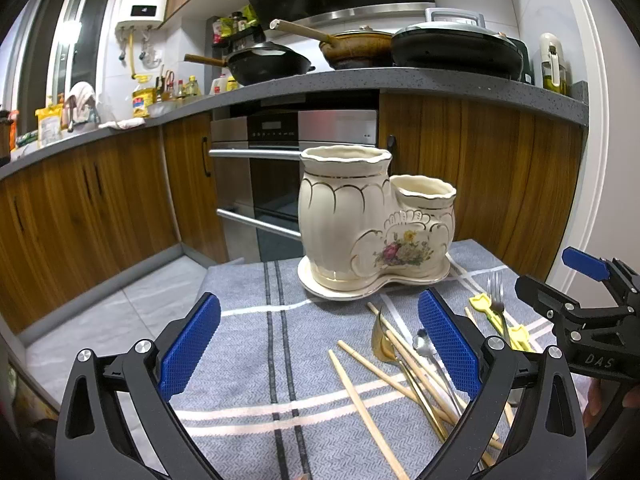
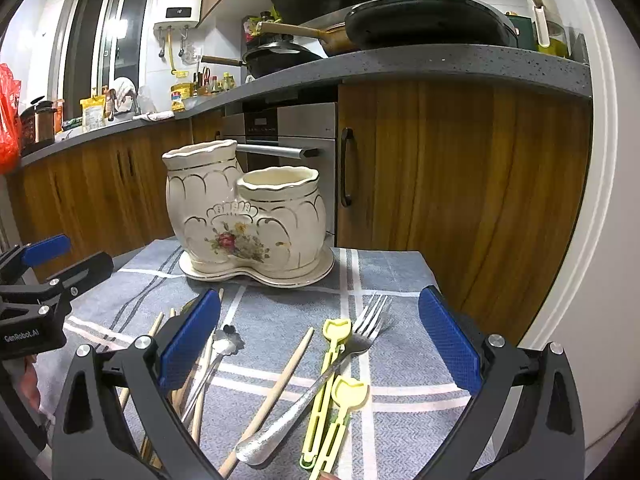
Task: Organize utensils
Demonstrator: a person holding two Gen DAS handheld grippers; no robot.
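Note:
A cream ceramic two-pot utensil holder (image 1: pixel 372 220) stands on its saucer at the far side of a grey striped cloth; it also shows in the right wrist view (image 2: pixel 244 216). Both pots look empty. My left gripper (image 1: pixel 320 344) is open and empty above the cloth, left of loose wooden chopsticks (image 1: pixel 372 412), a gold spoon (image 1: pixel 382 340) and a small silver spoon (image 1: pixel 424 342). My right gripper (image 2: pixel 320 344) is open and empty above a silver fork (image 2: pixel 340 364), yellow plastic utensils (image 2: pixel 332 384) and a chopstick (image 2: pixel 280 388).
The cloth (image 2: pixel 400 360) covers a small table whose far and right edges are near. Wooden cabinets (image 2: pixel 460 184) and an oven (image 1: pixel 280 184) stand behind. The right gripper shows at the right in the left wrist view (image 1: pixel 580 316); the left gripper shows at the left in the right wrist view (image 2: pixel 36 300).

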